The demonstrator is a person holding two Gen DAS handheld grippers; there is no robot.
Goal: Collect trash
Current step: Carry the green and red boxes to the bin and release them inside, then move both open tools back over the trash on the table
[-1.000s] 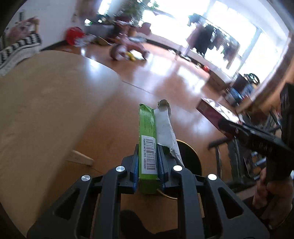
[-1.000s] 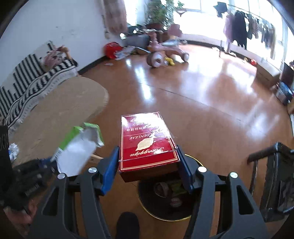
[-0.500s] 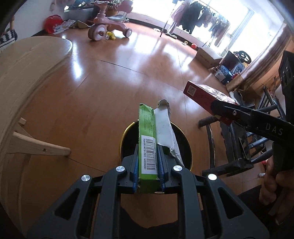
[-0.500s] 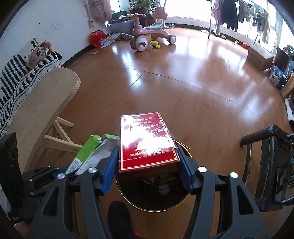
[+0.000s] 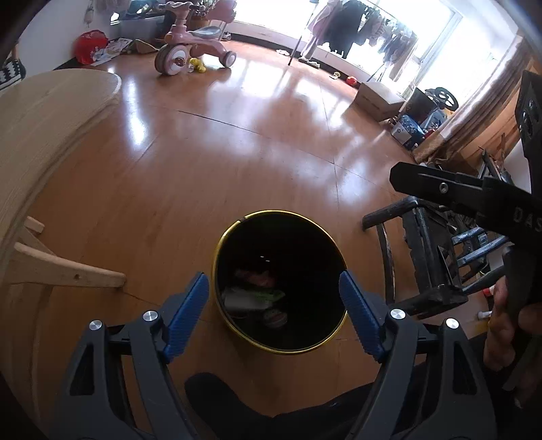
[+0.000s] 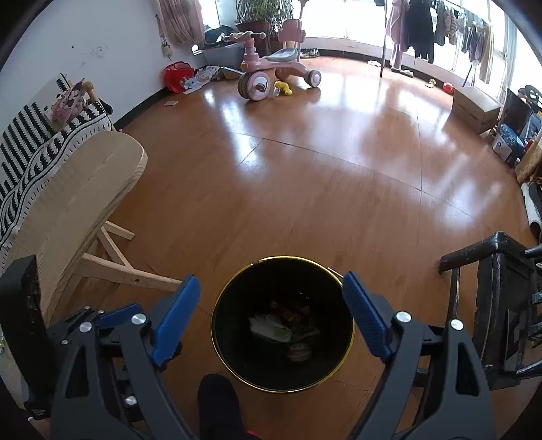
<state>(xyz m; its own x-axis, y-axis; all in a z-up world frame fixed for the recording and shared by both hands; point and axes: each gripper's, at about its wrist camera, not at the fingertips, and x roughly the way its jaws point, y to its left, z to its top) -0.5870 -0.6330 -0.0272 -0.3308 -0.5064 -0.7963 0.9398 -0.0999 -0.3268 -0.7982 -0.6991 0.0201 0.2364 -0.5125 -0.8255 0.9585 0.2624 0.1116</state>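
With both drops made, we hold the left gripper (image 5: 272,306) and right gripper (image 6: 271,311) over the black bin (image 5: 237,230), jaws just opened wide, nothing between them; green wrapper (image 5: 252,298) and red box (image 6: 288,309) now lie inside.

1. Daylight scene, bright. Light comes from the windows (image 5: 423,30) at the upper right in the left wrist view and along the top right in the right wrist view; both are blown out to white.
2. Strong glare patches on the wood floor (image 6: 305,135) through the upper middle of both views.
3. Trash bin (image 5: 281,281) interior is very dark; contents are dim and hard to read.
4. Heavy fisheye bending; black vignette in all the corners.
5. Focus mostly sharp; slight smear on the floor at the right-centre of the right wrist view.
6. Soft shadows only.
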